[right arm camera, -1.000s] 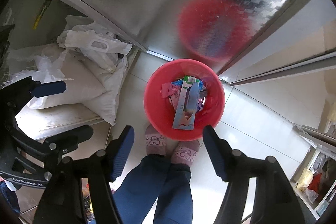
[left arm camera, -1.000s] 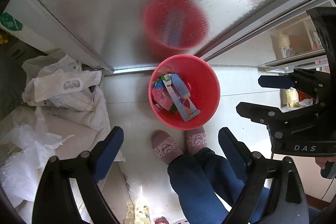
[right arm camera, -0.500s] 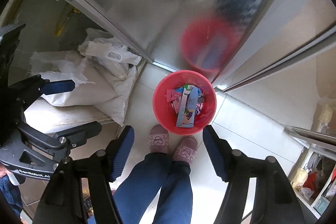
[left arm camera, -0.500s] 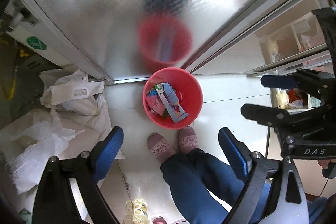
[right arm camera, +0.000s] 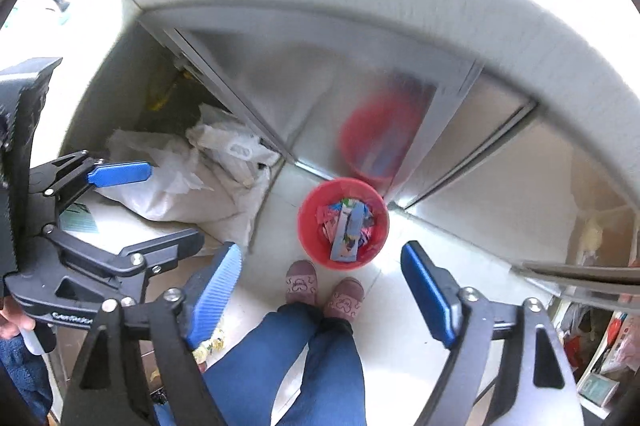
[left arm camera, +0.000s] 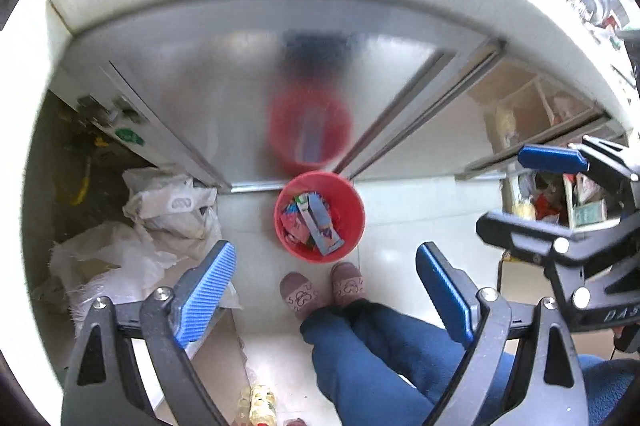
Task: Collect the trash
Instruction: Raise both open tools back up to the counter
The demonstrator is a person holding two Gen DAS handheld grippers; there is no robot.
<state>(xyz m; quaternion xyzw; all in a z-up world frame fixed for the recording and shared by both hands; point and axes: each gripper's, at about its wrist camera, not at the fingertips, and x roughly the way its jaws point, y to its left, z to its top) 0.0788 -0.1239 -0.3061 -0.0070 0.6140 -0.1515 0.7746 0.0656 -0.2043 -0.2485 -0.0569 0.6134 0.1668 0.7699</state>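
My left tool (left arm camera: 322, 276) is wide open and holds nothing. My right tool (right arm camera: 322, 272) has just been opening and is empty too. The round red plastic bin (left arm camera: 319, 215) full of wrappers sits on the floor far below, at twelve o'clock from both tools, neither one nearer.

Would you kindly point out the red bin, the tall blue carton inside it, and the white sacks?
red bin (left arm camera: 352, 222): left wrist view, bare inner wall.
tall blue carton (left arm camera: 322, 222): left wrist view, mid face.
white sacks (right arm camera: 180, 194): right wrist view, big sack's middle.
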